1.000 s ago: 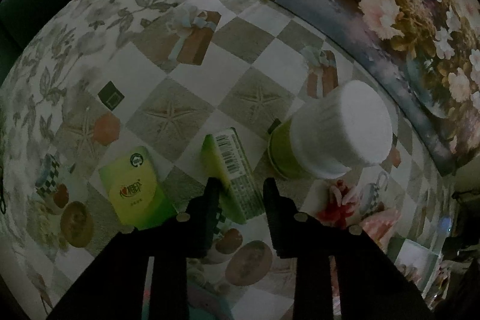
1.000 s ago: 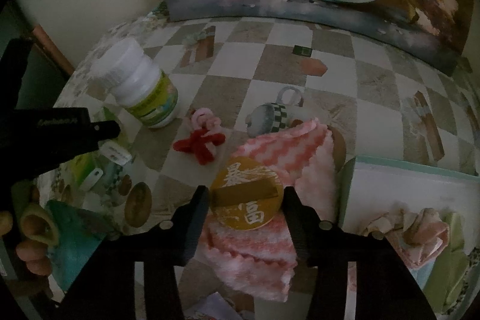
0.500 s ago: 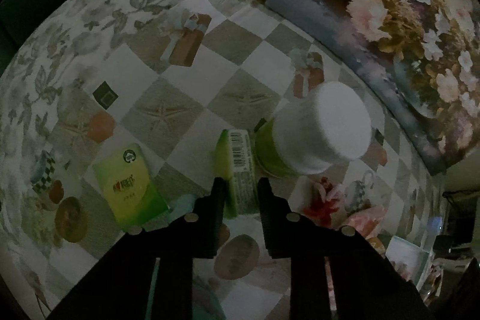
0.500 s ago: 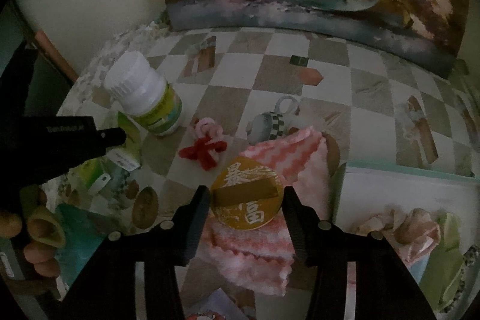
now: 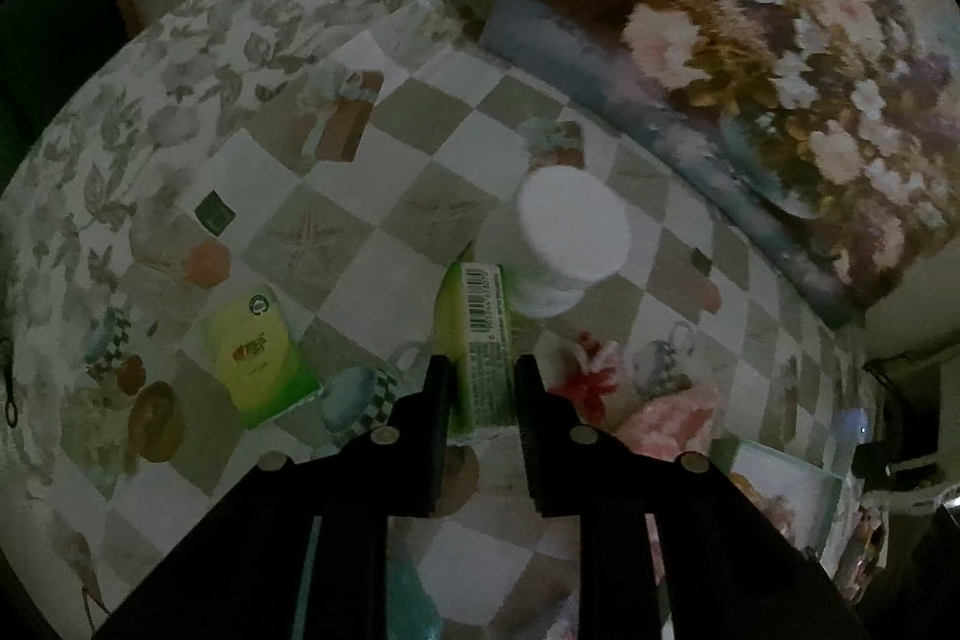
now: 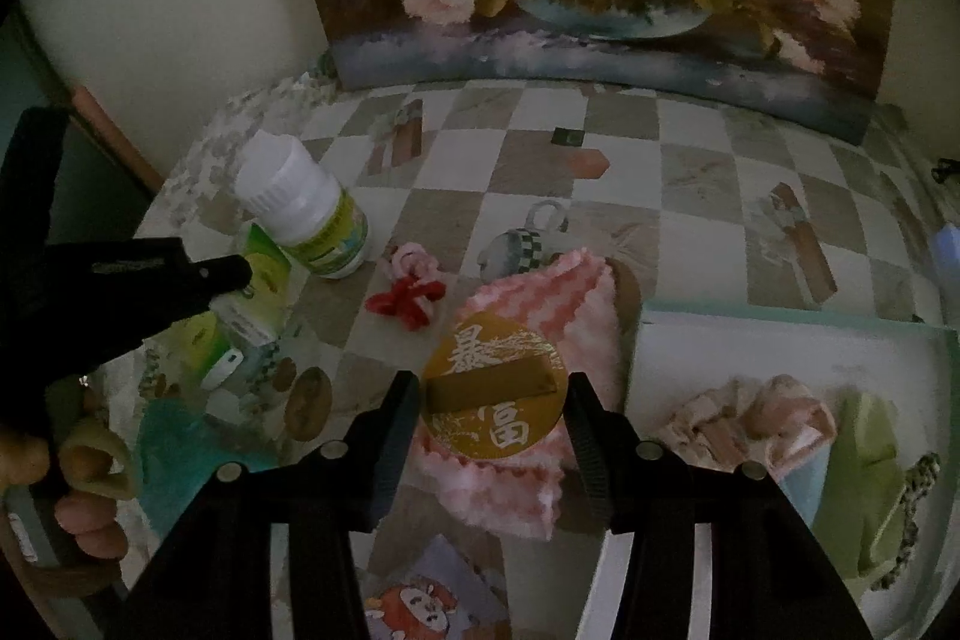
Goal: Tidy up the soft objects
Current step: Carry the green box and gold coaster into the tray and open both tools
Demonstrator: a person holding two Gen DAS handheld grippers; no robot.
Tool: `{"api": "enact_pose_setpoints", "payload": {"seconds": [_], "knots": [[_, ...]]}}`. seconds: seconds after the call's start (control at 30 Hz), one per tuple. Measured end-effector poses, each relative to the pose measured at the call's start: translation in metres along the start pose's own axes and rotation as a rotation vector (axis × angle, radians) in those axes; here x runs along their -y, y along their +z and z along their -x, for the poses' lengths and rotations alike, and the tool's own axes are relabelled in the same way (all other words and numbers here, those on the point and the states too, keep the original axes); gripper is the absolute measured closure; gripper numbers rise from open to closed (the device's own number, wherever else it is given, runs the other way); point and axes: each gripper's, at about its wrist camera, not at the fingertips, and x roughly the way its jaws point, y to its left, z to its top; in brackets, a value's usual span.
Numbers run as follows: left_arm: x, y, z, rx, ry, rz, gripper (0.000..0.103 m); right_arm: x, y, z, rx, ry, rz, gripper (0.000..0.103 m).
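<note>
The left gripper [image 5: 477,388] gripped a green tissue pack [image 5: 480,340] beside a white bottle [image 5: 570,235]. The right gripper [image 6: 492,400] pinched a gold round tag [image 6: 493,394] above a pink cloth [image 6: 540,304] on the checkered table [image 6: 690,172]

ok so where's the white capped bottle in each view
Left wrist: the white capped bottle is seen from above, right of centre, just beyond the green pack between the left gripper fingers.
Right wrist: the bottle stands tilted at left of centre, above the left gripper.
Shared landmark: the red and pink knot lies beside the bottle in both.
</note>
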Motion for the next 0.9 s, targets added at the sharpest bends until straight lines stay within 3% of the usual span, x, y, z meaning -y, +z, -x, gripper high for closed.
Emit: {"api": "enact_pose_setpoints", "payload": {"seconds": [0.37, 0.6, 0.9], "knots": [[0.044, -0.035, 0.051, 0.078, -0.054, -0.141, 0.081, 0.014, -0.013, 0.047, 0.078, 0.015, -0.073, 0.051], [0.065, -0.053, 0.087, 0.136, -0.147, -0.184, 0.081, 0.024, -0.025, 0.086, 0.140, -0.052, -0.084, 0.051], [0.091, -0.083, 0.107, 0.168, -0.176, -0.254, 0.081, 0.041, -0.039, 0.117, 0.170, -0.133, -0.116, 0.051]]}}
